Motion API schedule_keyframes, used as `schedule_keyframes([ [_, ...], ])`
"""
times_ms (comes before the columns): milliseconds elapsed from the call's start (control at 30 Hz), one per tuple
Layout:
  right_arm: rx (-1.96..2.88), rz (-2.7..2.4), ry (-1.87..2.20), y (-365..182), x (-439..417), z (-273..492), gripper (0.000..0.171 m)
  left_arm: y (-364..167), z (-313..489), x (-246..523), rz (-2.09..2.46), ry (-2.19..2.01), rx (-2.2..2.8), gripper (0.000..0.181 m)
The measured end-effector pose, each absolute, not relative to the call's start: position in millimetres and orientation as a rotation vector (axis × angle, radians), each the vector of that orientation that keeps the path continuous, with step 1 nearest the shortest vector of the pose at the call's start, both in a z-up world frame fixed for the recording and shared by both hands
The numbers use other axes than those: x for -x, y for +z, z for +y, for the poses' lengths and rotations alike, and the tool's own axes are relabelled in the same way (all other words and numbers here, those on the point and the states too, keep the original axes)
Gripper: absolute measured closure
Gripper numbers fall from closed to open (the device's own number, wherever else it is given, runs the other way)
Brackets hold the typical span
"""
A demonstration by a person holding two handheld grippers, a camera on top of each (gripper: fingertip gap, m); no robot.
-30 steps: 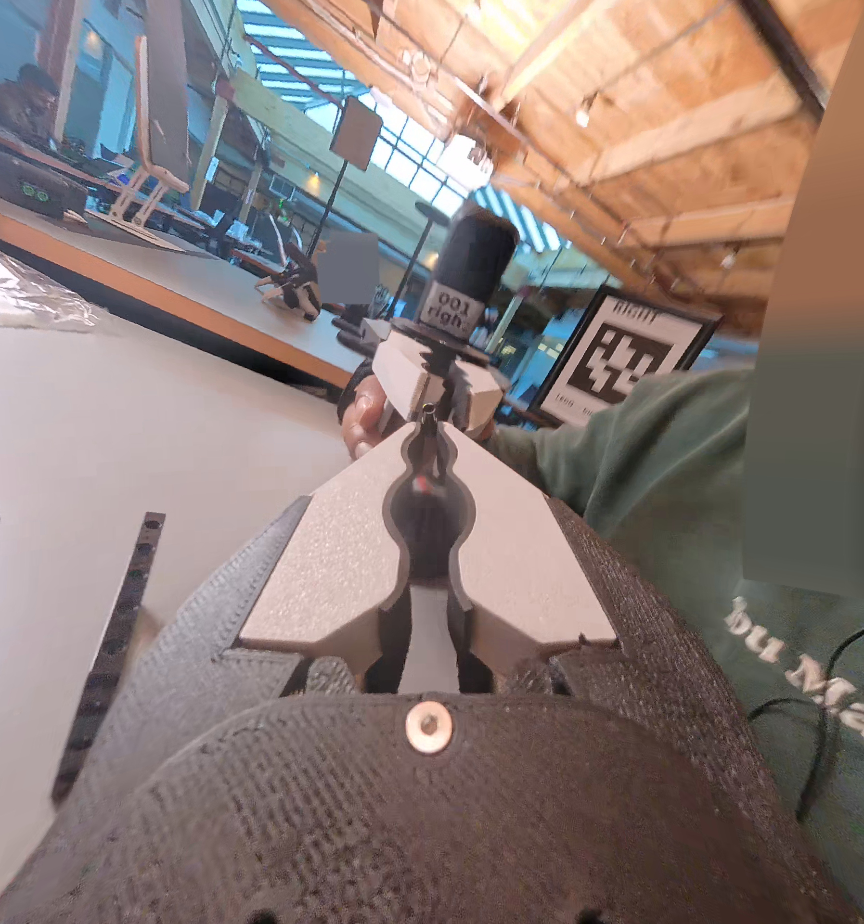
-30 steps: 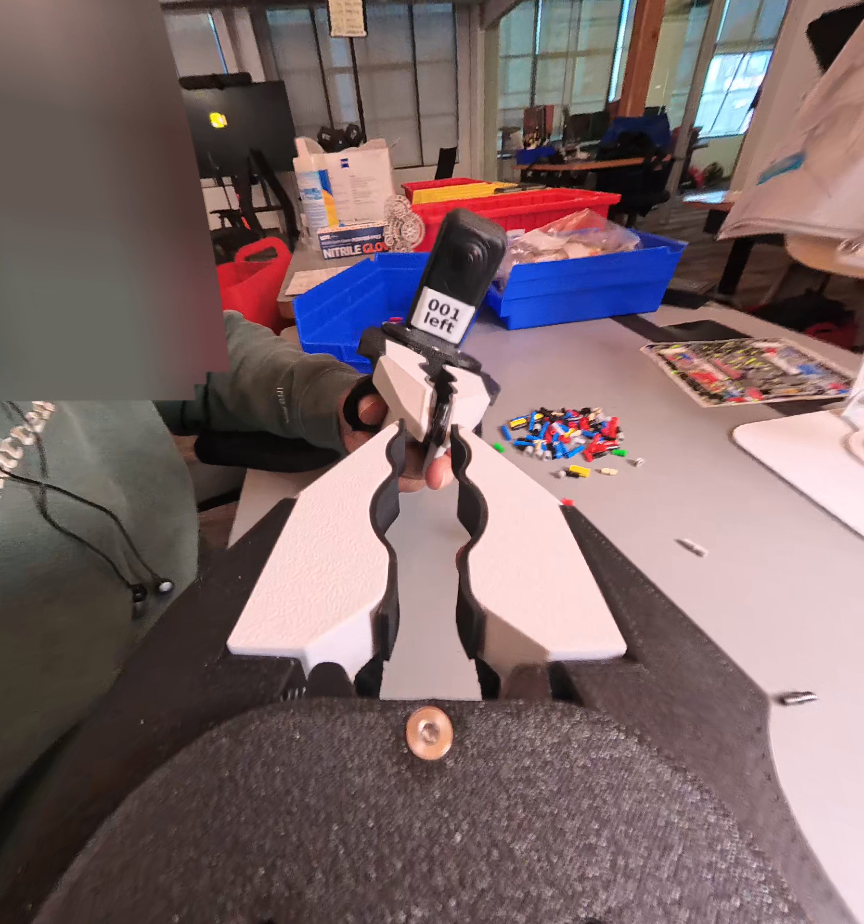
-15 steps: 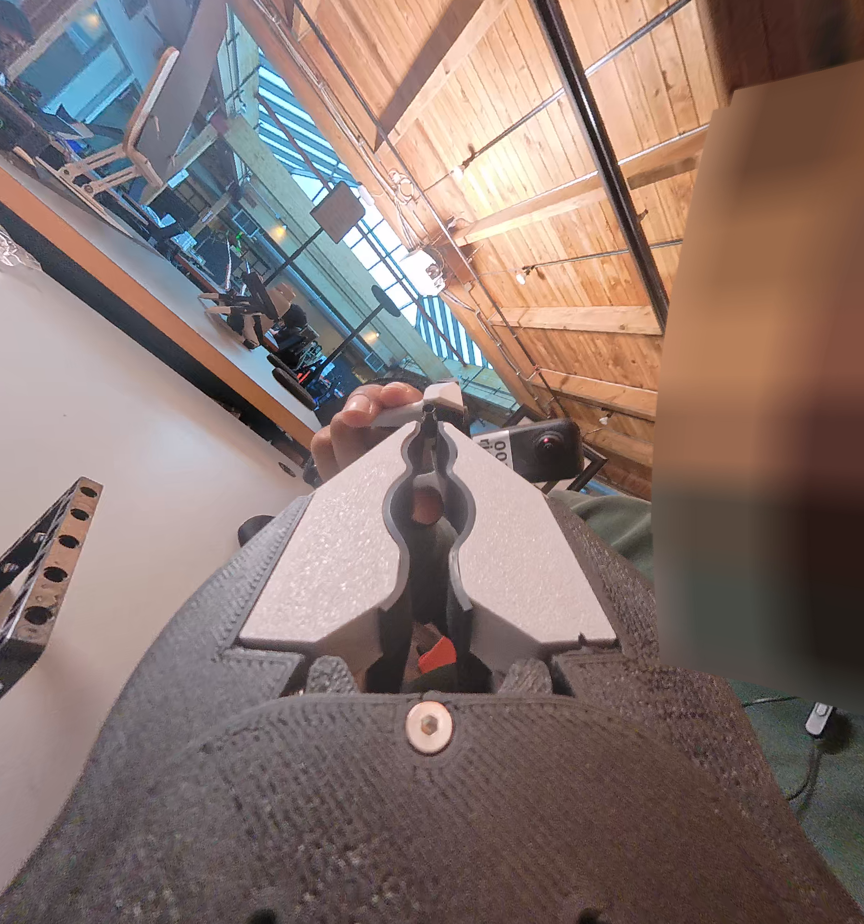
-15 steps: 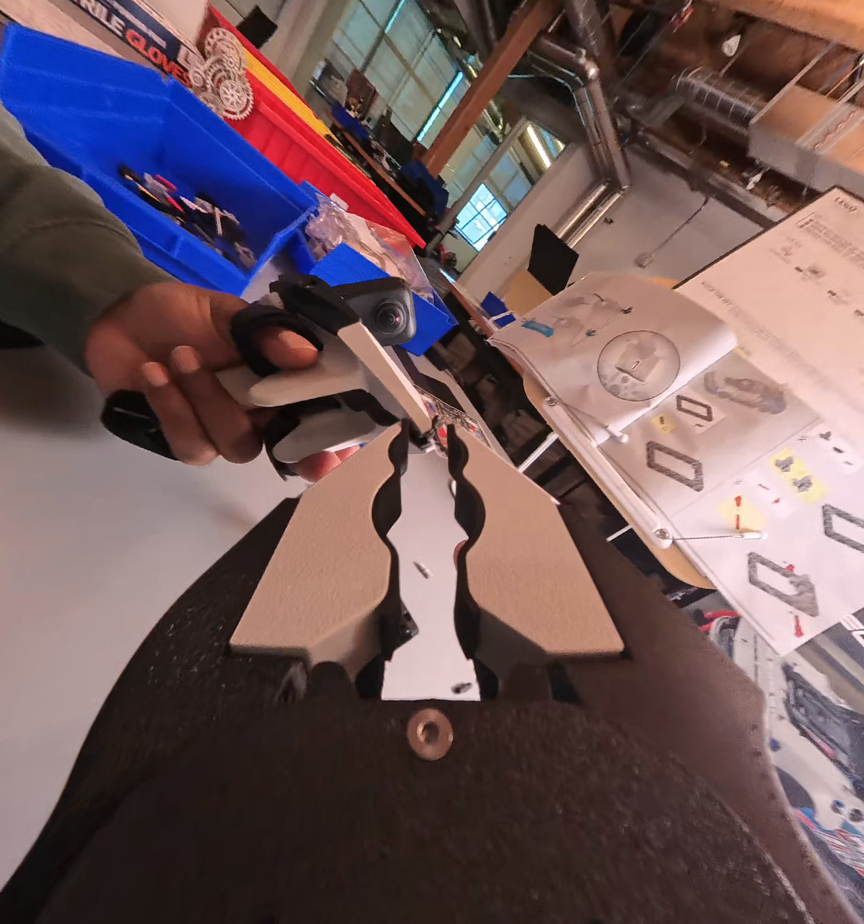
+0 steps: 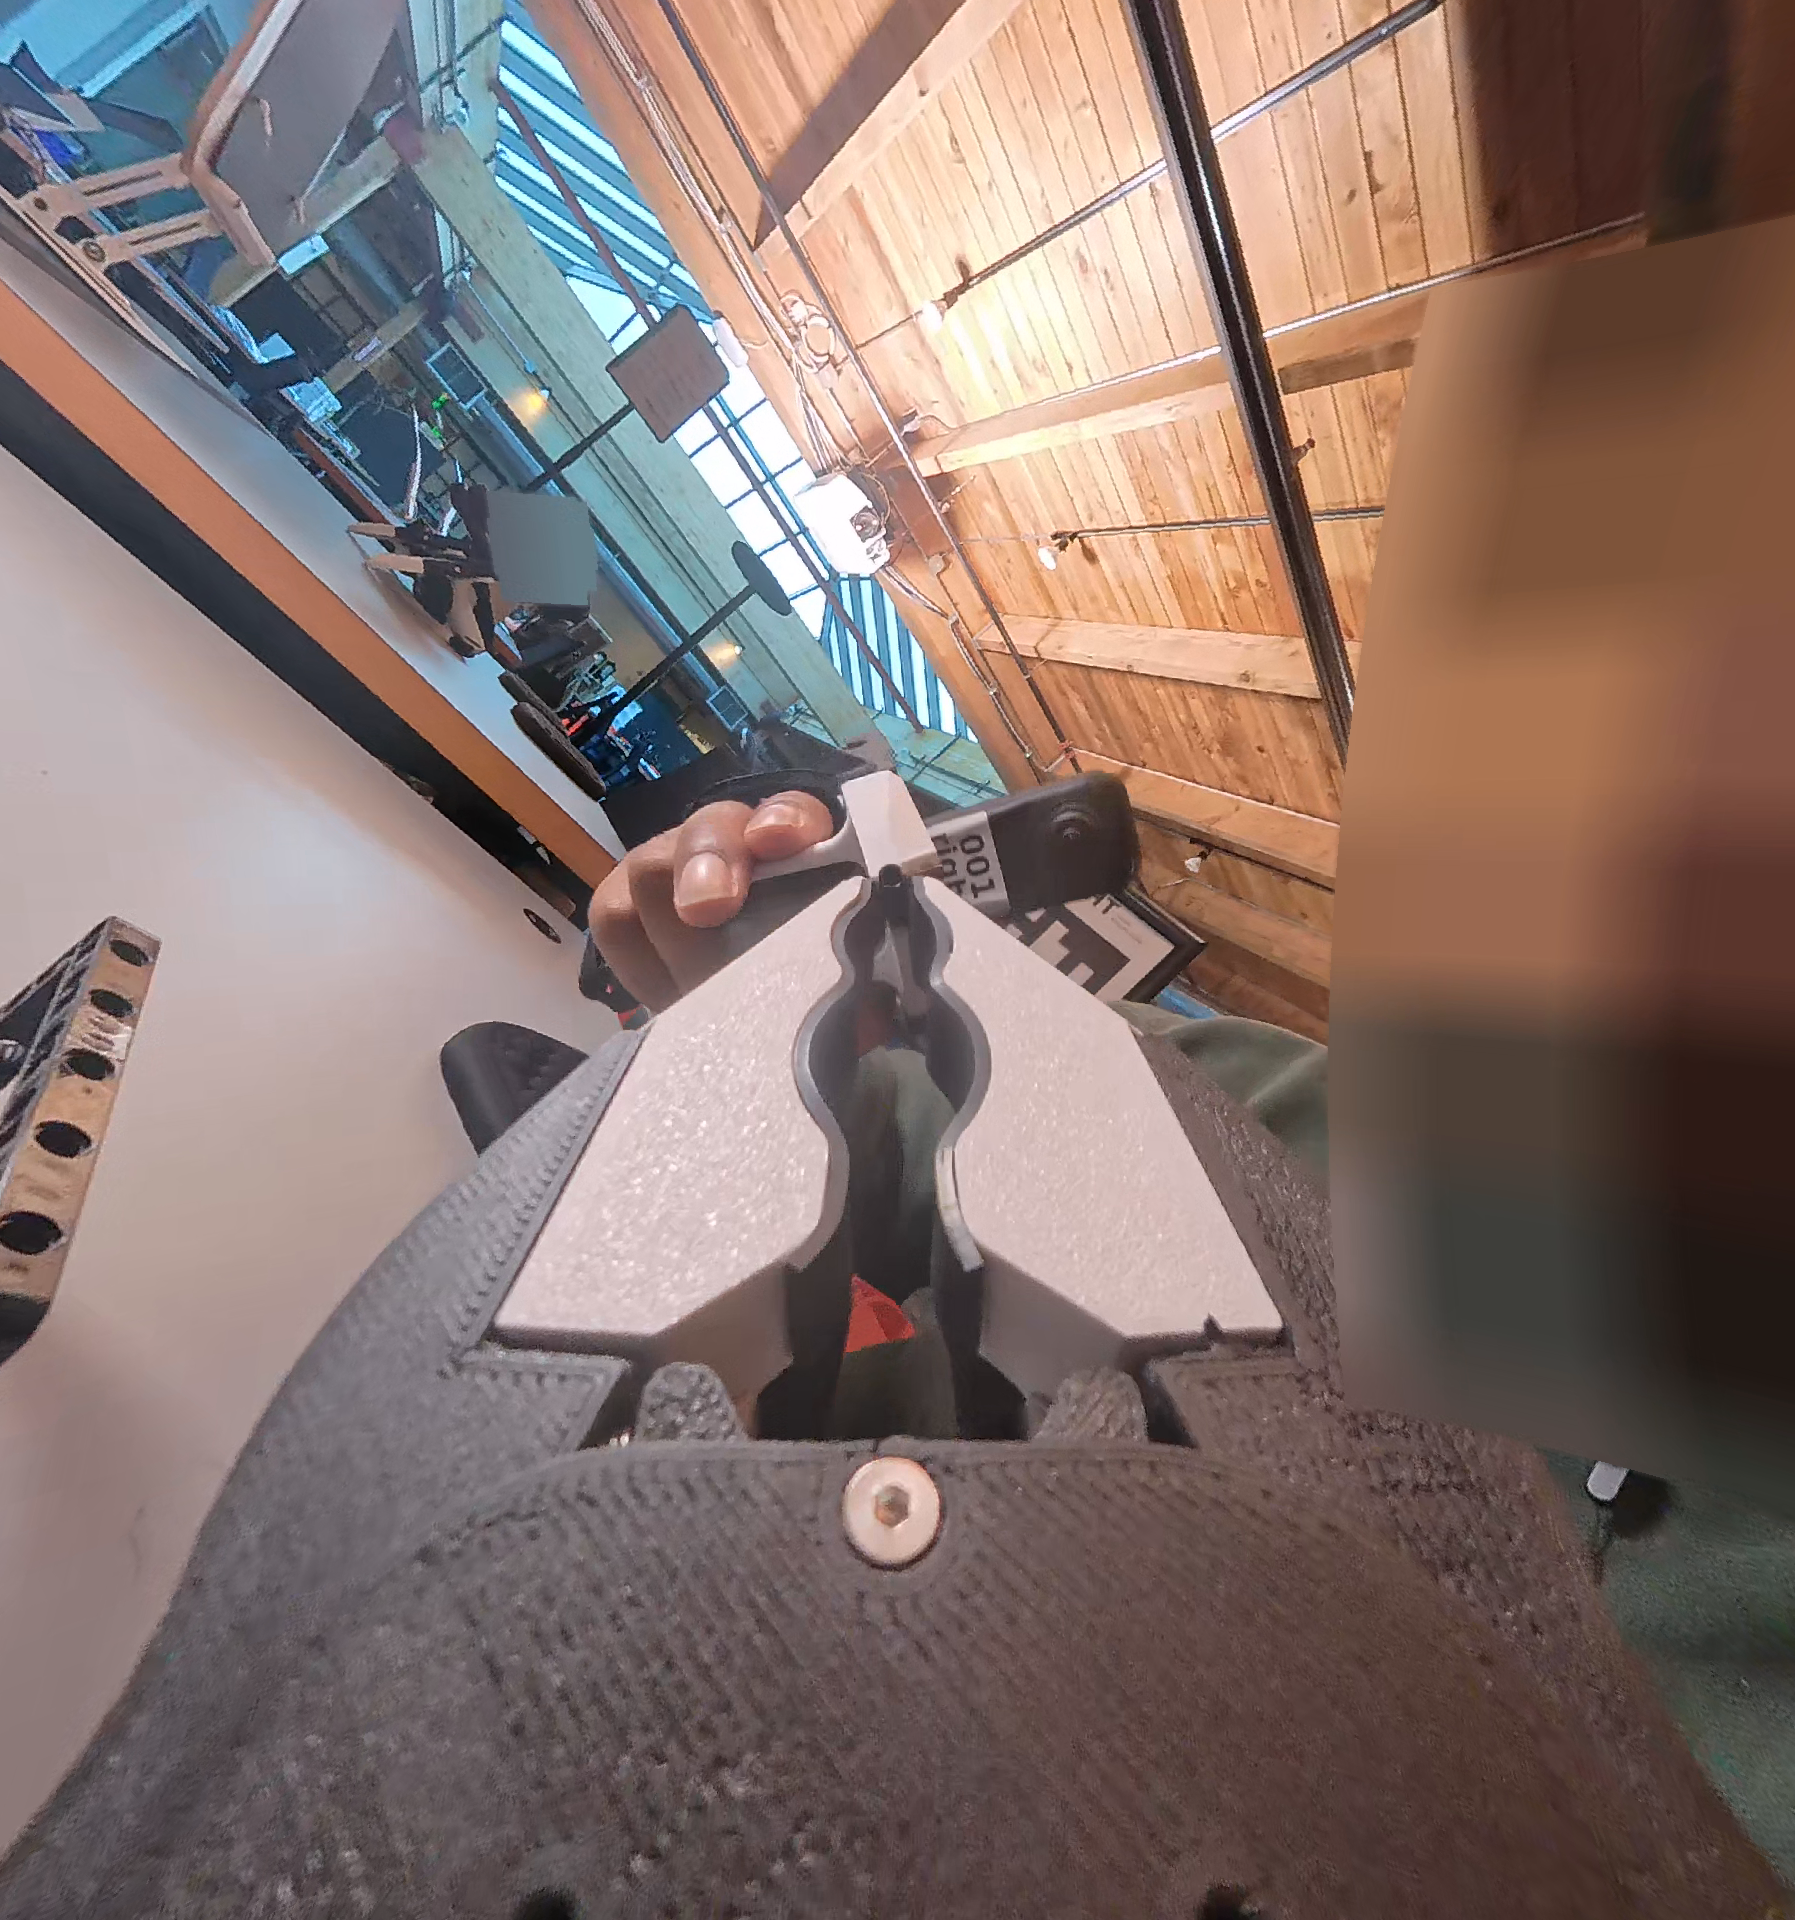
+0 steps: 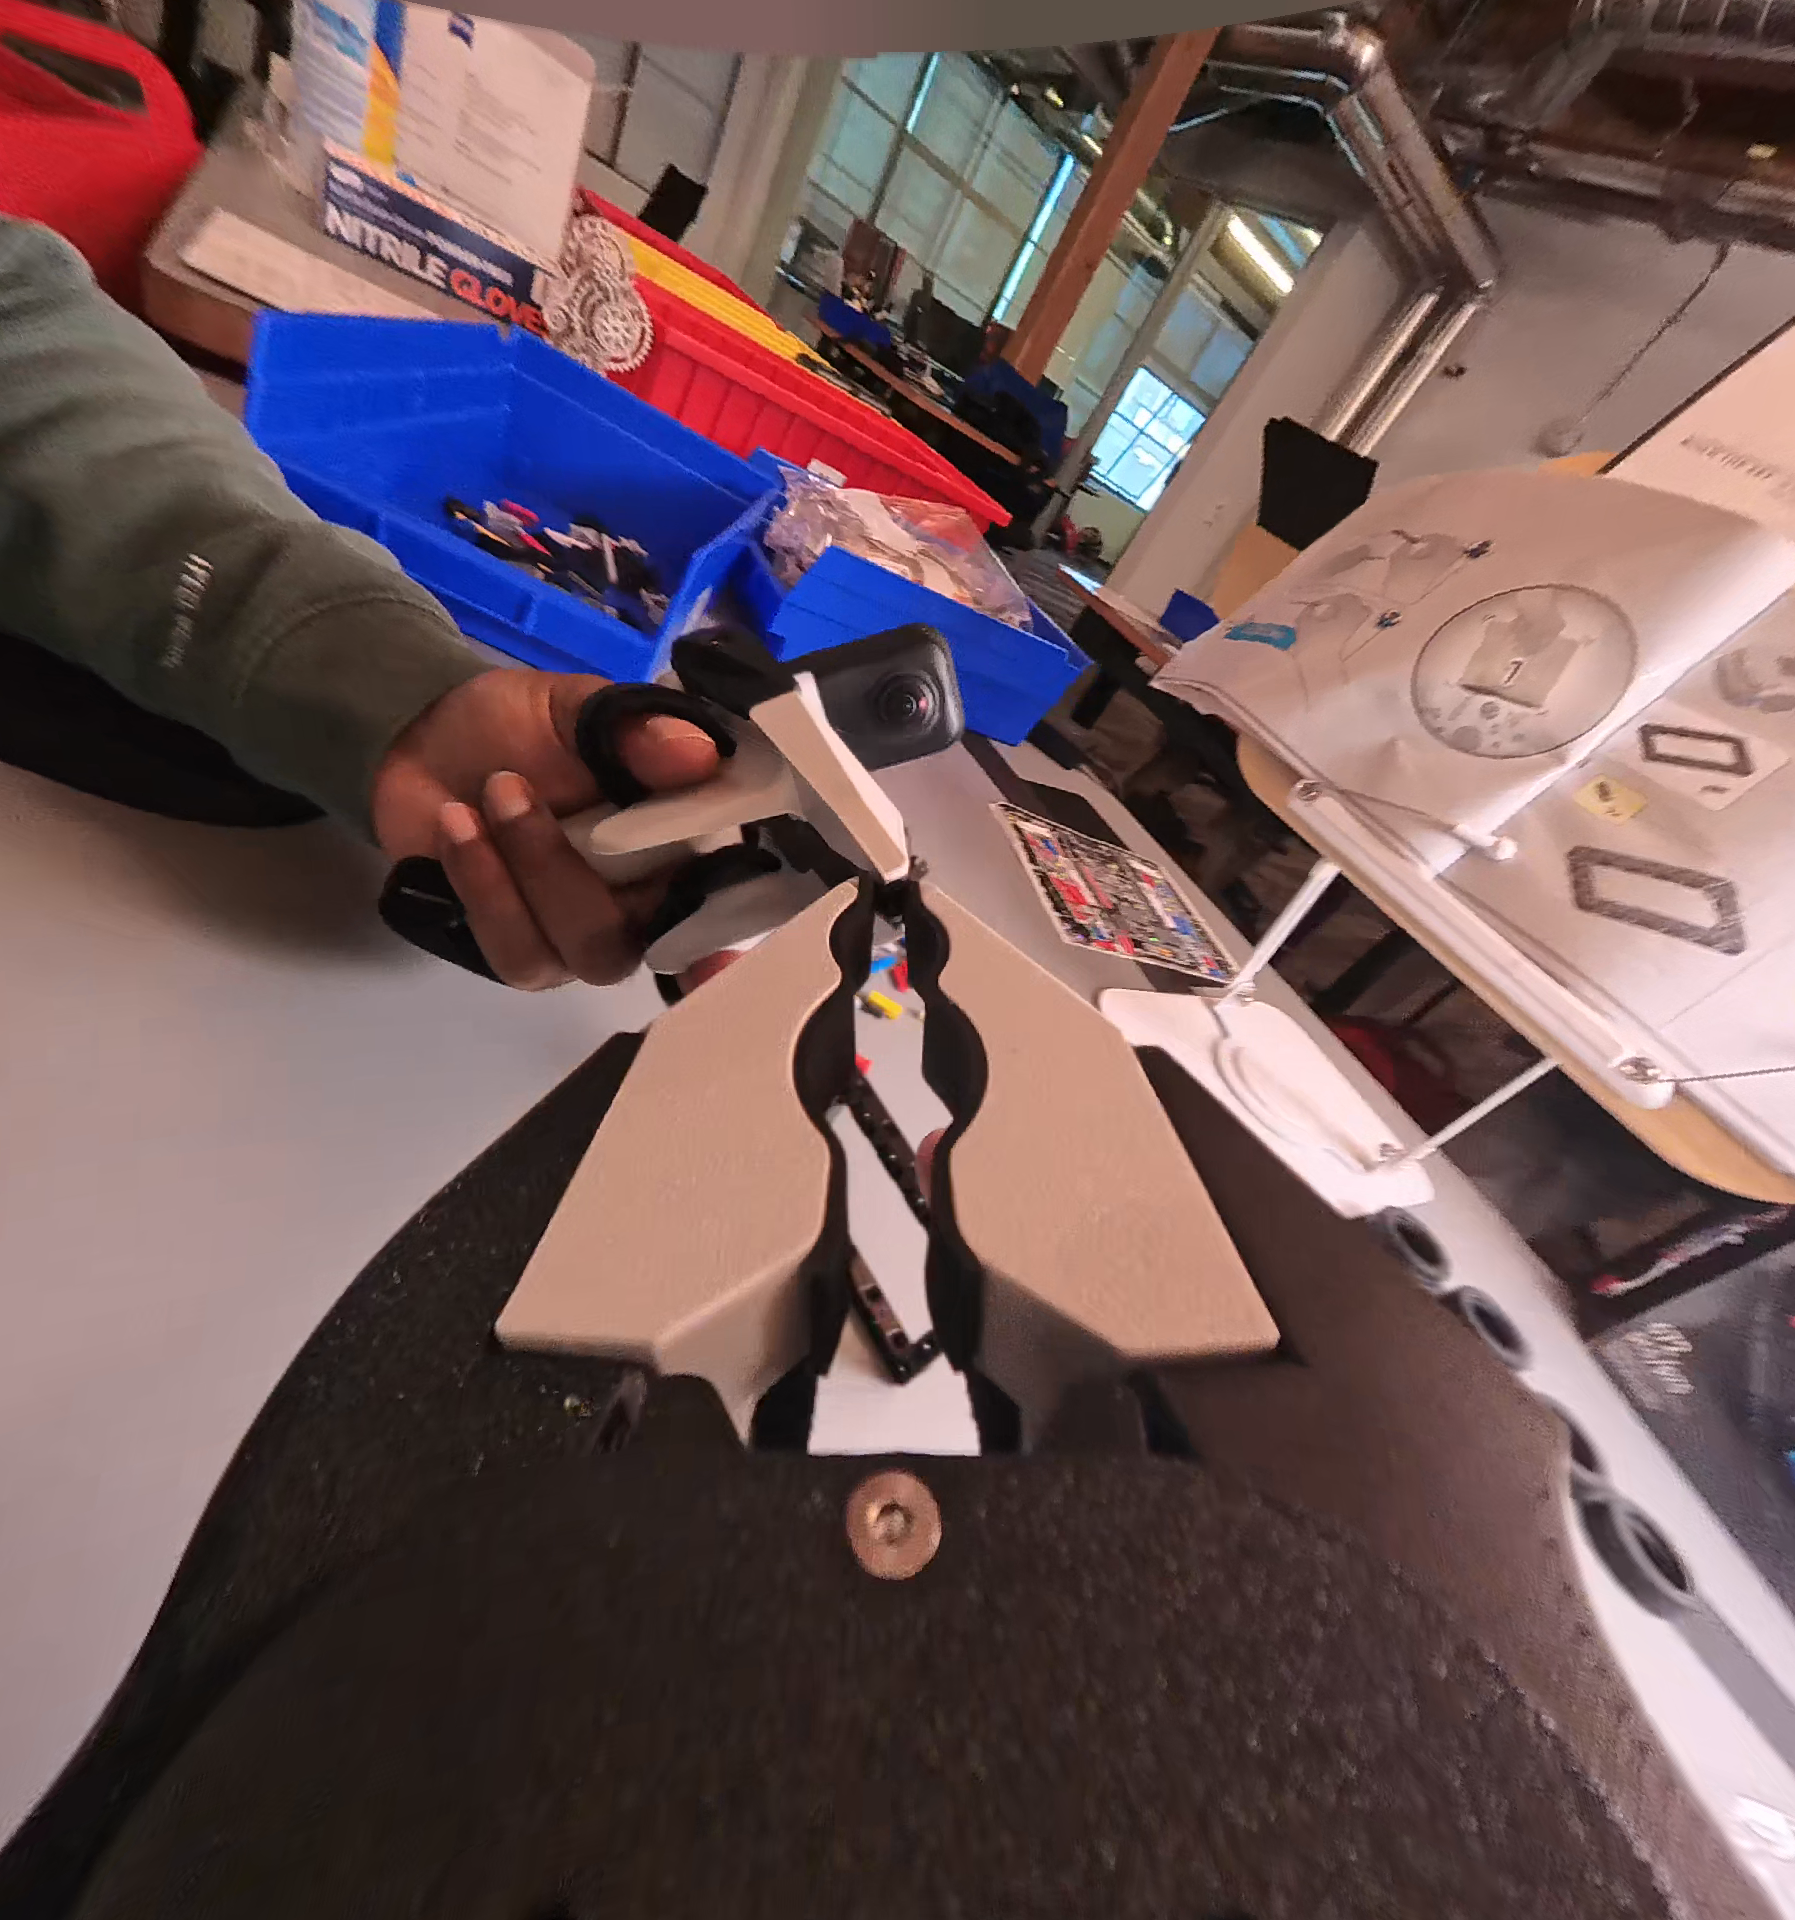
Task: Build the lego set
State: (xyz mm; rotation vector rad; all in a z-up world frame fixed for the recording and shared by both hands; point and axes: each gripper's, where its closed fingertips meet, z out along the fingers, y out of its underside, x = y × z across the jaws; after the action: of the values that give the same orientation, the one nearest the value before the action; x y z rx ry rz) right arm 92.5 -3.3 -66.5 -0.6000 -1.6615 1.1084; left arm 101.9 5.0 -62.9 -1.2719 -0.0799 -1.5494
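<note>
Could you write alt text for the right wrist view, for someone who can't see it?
Two hand-held grippers meet tip to tip above a grey table: the near one nearly shut, the other held by a hand. Blue bins sit behind; an instruction booklet stands on the right.

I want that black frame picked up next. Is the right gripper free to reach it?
Probably not yet: the right gripper is nearly closed, tips meeting the left gripper, with the black frame on the table below.

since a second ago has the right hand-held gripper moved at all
Yes. The right hand-held gripper has tilted and swung right: the blue plastic bins slid to the upper left, and the white instruction booklet now fills the right side.
</note>
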Motion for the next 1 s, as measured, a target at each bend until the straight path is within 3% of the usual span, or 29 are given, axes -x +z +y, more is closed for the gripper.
schedule_keyframes([
  [333,0.673,-1.665,1.239,-68.5,-100.9,6.4,0.17,-65.3,7.0,-84.8,-0.089,-1.491,1.291,0.181],
  [600,0.765,-1.733,1.388,-78.1,-103.2,4.4,0.17,-84.9,3.8,-99.9,0.286,-1.019,1.537,0.167],
  [1000,0.763,-1.777,1.487,-82.3,-106.3,-6.1,0.17,-82.2,-3.2,-108.9,0.386,-0.956,1.525,0.179],
])
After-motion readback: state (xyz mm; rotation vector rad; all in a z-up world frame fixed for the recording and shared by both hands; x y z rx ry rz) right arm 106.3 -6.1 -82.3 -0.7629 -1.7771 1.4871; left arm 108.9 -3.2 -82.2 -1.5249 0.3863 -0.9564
